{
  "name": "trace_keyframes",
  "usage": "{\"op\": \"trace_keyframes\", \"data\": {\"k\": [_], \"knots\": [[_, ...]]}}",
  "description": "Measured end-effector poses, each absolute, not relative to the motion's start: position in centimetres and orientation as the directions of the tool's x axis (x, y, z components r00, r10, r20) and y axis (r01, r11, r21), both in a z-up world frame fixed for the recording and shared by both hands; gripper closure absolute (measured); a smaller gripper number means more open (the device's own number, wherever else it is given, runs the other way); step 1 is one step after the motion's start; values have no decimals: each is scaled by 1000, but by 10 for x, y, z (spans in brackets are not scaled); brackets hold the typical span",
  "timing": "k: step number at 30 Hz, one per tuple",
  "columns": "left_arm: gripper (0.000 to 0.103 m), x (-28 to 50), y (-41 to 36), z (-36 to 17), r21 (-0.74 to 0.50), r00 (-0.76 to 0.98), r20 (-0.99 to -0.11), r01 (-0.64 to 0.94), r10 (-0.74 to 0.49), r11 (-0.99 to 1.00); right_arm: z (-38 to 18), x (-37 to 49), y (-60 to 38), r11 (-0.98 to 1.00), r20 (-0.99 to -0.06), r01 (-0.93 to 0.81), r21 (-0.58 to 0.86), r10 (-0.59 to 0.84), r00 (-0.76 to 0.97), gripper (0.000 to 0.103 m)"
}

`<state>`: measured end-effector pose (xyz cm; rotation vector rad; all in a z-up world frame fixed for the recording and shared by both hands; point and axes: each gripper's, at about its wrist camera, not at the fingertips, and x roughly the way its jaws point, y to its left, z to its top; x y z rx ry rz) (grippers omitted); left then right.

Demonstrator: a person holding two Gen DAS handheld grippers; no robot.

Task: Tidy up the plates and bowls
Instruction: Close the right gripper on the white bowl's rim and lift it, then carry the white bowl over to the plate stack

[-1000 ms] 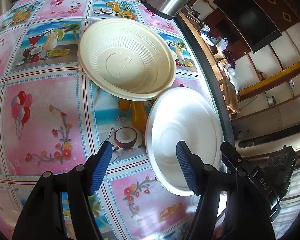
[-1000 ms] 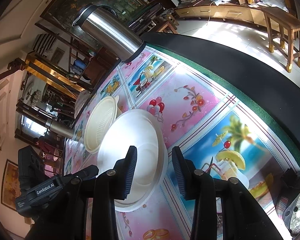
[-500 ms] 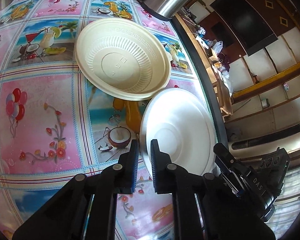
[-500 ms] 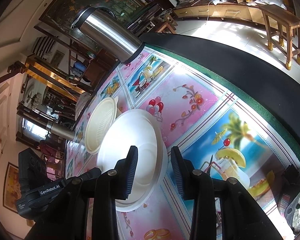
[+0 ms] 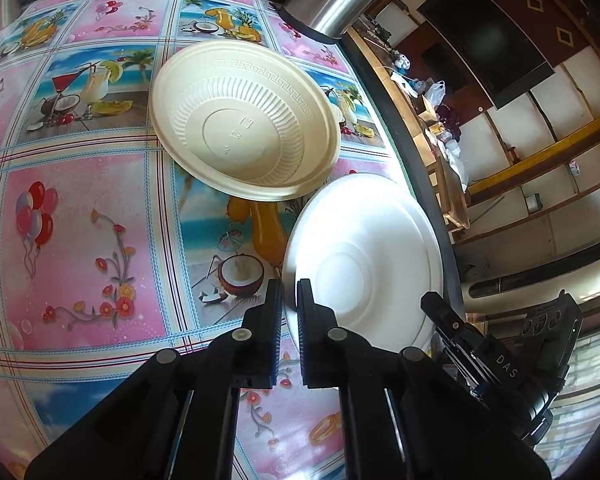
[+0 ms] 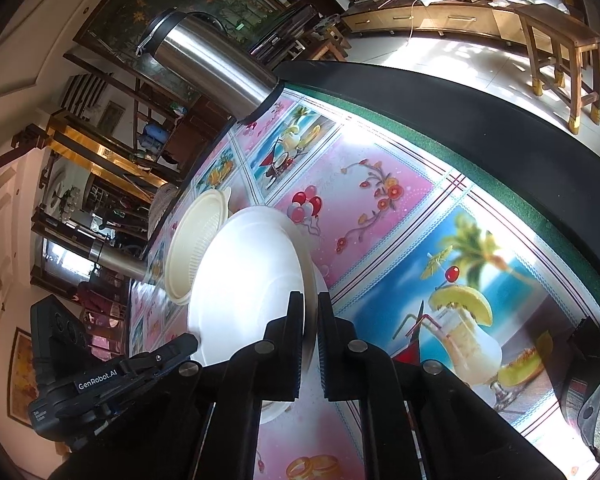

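**Both grippers pinch the white plate**

We see the left hand-held gripper (image 5: pixel 289 300) and right hand-held gripper (image 6: pixel 310 312) each clamped on opposite rim edges of the round white foam plate (image 5: pixel 364 256), beside the upturned cream ribbed bowl (image 5: pixel 244 120) on the picture-printed surface (image 5: pixel 80 240).

"DAS" stands in white letters on the black gripper body (image 5: pixel 504 364) at the right in the left wrist view. "GenRobot.AI" is printed in white on the black gripper body (image 6: pixel 100 380) at the near left in the right wrist view; a smaller white label below it, at the far left end of that body, is too small to read. The cream bowl (image 5: pixel 244 120) carries raised marks moulded in its middle, but they cannot be read for certain.
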<state>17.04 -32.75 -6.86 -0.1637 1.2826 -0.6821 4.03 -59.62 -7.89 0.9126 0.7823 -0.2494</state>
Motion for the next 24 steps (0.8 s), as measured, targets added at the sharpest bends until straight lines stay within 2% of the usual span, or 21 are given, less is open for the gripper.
{"op": "trace_keyframes", "data": {"k": [12, 18, 24], "knots": [[98, 157, -293, -65, -493, 141, -816, 337, -561, 802, -72, 41, -575, 638, -703, 480, 602, 137, 698, 96], [98, 137, -232, -67, -496, 187, -818, 251, -544, 831, -67, 47, -535, 668, -692, 418, 615, 204, 693, 96], [98, 108, -158, -44, -447, 313, -818, 182, -482, 876, -56, 55, -468, 707, -660, 303, 639, 302, 688, 97]]}}
